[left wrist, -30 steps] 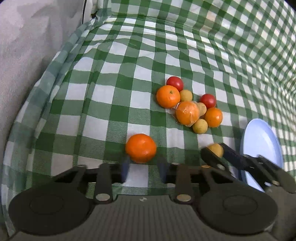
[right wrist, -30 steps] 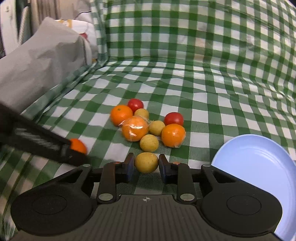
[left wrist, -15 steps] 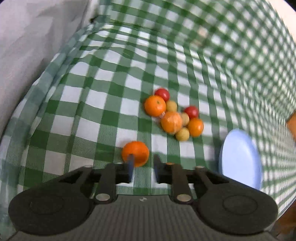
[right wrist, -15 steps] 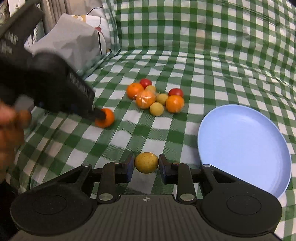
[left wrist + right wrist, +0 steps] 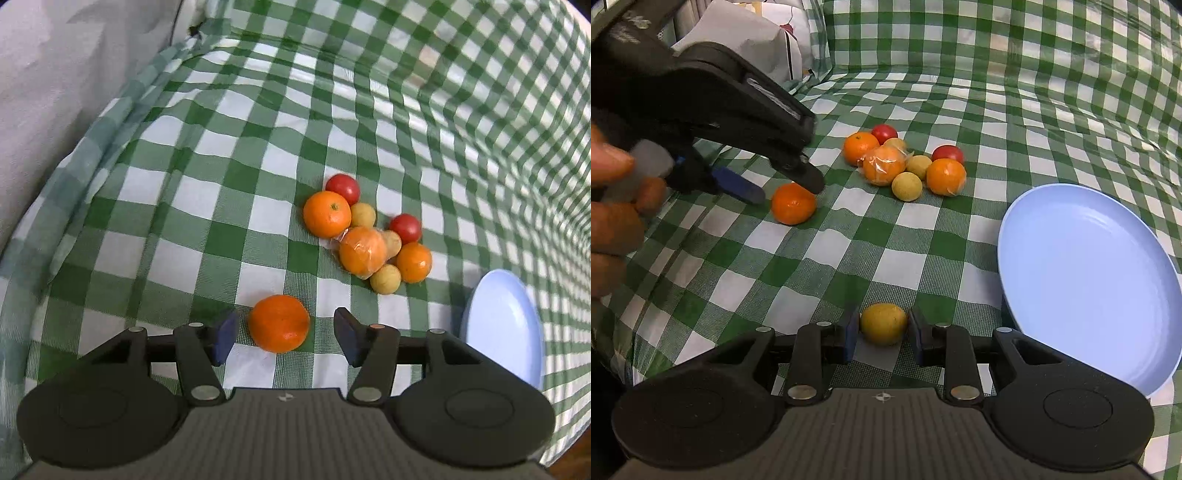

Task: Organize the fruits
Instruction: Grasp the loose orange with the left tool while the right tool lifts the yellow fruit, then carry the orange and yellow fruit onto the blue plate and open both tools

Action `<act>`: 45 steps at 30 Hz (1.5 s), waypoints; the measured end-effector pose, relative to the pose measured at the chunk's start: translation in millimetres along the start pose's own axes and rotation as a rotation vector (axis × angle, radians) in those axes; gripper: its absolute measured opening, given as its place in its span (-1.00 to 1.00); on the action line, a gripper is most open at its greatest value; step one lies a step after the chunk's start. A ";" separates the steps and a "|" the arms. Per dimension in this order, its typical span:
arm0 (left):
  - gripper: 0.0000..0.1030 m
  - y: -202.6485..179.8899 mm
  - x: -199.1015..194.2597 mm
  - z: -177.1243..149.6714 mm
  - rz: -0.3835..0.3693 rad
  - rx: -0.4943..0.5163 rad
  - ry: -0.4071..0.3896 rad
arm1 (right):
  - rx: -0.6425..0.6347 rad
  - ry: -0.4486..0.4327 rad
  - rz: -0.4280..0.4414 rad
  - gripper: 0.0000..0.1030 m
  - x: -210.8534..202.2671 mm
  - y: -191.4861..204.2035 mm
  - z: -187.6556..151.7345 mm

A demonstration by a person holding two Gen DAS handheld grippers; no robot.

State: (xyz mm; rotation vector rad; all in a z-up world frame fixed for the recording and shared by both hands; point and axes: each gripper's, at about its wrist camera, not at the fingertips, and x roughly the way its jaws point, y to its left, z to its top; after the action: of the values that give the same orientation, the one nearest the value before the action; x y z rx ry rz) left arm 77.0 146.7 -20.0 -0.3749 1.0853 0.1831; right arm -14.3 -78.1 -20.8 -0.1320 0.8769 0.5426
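A lone orange (image 5: 279,323) lies on the green checked cloth between the open fingers of my left gripper (image 5: 284,334); neither pad touches it. It also shows in the right wrist view (image 5: 793,203), with the left gripper (image 5: 788,186) around it. My right gripper (image 5: 881,332) is shut on a yellow lemon-like fruit (image 5: 884,323), held just above the cloth to the left of the light blue plate (image 5: 1089,280). A cluster of oranges, red tomatoes and small yellow fruits (image 5: 364,230) lies beyond; one orange (image 5: 362,252) is wrapped in plastic.
The plate also shows at the right edge of the left wrist view (image 5: 502,325). A grey cloth-covered surface (image 5: 55,74) rises at the left. A white bag (image 5: 746,48) stands at the back left. The person's hand (image 5: 613,206) holds the left gripper.
My left gripper's fingers have opened wide around the lone orange. My right gripper has carried the yellow fruit back from the cluster to beside the plate.
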 end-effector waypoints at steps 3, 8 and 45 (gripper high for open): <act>-0.02 -9.0 8.0 -3.0 0.045 0.049 0.016 | 0.003 -0.001 0.000 -0.42 -0.3 -0.6 0.1; -0.24 -15.2 4.9 -6.9 0.091 0.111 -0.015 | 0.010 -0.009 -0.003 -0.42 -2.2 -1.5 0.4; -0.24 -61.1 -49.6 -21.1 -0.080 0.254 -0.218 | 0.049 -0.275 -0.157 -0.42 -89.6 -59.6 56.3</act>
State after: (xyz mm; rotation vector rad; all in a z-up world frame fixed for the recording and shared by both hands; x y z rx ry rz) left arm 56.7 84.1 27.9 -0.1651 0.8641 0.0136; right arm 8.7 -146.5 77.0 -0.0782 0.6052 0.3814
